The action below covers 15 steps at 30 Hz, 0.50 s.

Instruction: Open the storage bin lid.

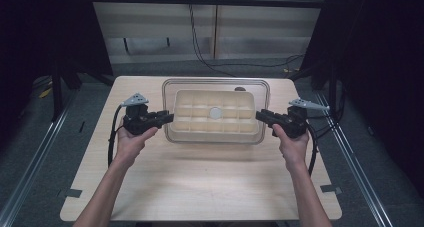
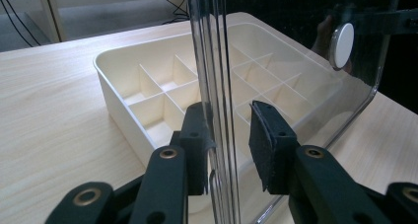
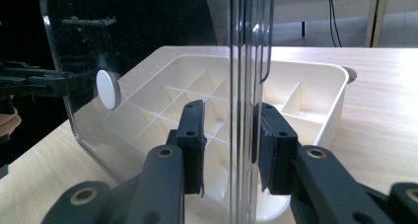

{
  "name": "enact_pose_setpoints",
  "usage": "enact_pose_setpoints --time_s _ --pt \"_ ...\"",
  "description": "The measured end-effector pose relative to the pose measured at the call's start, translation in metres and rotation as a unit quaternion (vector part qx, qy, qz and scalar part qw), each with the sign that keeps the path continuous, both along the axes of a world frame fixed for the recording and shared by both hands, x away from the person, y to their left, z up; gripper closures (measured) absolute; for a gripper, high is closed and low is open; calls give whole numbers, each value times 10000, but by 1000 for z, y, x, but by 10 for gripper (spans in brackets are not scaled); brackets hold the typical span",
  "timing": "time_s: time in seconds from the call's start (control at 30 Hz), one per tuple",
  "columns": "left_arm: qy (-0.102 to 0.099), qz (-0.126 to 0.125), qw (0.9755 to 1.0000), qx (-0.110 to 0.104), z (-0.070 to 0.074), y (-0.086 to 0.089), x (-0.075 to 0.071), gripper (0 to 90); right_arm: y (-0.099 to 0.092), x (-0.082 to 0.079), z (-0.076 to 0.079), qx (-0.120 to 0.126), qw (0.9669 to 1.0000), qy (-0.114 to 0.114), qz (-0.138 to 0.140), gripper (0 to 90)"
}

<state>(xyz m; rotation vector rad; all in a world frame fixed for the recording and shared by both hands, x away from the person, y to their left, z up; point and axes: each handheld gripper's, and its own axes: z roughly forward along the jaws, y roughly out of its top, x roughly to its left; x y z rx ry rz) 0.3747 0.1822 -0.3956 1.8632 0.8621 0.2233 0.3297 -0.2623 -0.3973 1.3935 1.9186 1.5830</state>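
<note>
You are standing at a light wood-grain bench (image 1: 200, 182) with rounded corners. A cream plastic organiser tray (image 1: 215, 113), split by thin walls into rows of small open compartments, rests directly on its far half. The tray sits between your two grippers, just beyond the left gripper (image 1: 169, 118) on one short side and the right gripper (image 1: 260, 115) on the other. The bench surface nearer you, behind both grippers, is bare wood.

Black gripper (image 1: 170, 118), brass-ringed screws, grey plate, bare forearms
</note>
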Motion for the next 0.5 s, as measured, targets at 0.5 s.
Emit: enact_pose_setpoints --time_s 0.5 --pt "-134 -101 9999 -12 13 -1 -16 692 -4 -20 14 43 9999 -92 55 680"
